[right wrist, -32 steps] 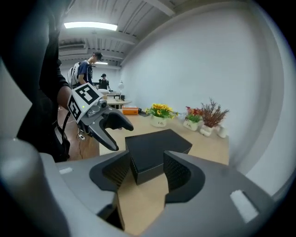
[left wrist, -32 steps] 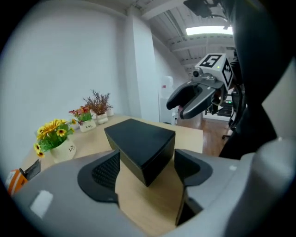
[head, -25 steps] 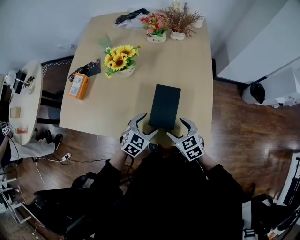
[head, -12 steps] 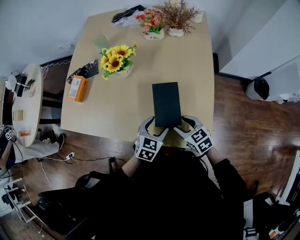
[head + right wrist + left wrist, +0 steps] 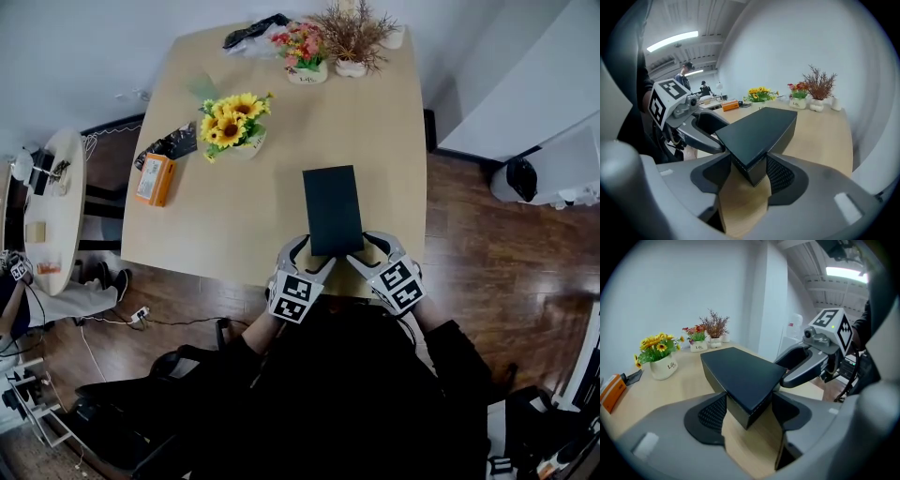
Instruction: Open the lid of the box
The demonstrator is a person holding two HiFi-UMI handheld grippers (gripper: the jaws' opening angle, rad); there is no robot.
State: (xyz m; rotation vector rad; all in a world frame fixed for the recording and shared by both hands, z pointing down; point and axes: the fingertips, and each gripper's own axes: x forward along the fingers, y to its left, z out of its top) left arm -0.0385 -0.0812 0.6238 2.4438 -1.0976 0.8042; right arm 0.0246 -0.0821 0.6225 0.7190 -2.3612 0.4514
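A flat black box point(image 5: 332, 208) lies shut on the light wooden table point(image 5: 281, 141), its near end at the table's front edge. My left gripper point(image 5: 314, 251) has the box's near left corner point(image 5: 740, 373) between its jaws, which are closing; the pads point(image 5: 714, 412) touch the box's sides. My right gripper point(image 5: 361, 249) has its pads point(image 5: 780, 174) set against both sides of the near right corner point(image 5: 759, 131). Each gripper shows in the other's view: the right gripper point(image 5: 806, 366), the left gripper point(image 5: 693, 124).
A white pot of sunflowers point(image 5: 230, 127) stands behind the box to the left. An orange carton point(image 5: 155, 175) and a black packet point(image 5: 173, 142) lie at the left edge. Red flowers point(image 5: 305, 52), a dried plant point(image 5: 356, 42) and a black bundle point(image 5: 258, 28) sit at the far end.
Both grippers moved in from beside the box's near end and narrowed from wide open onto its two near corners. The box lies as before.
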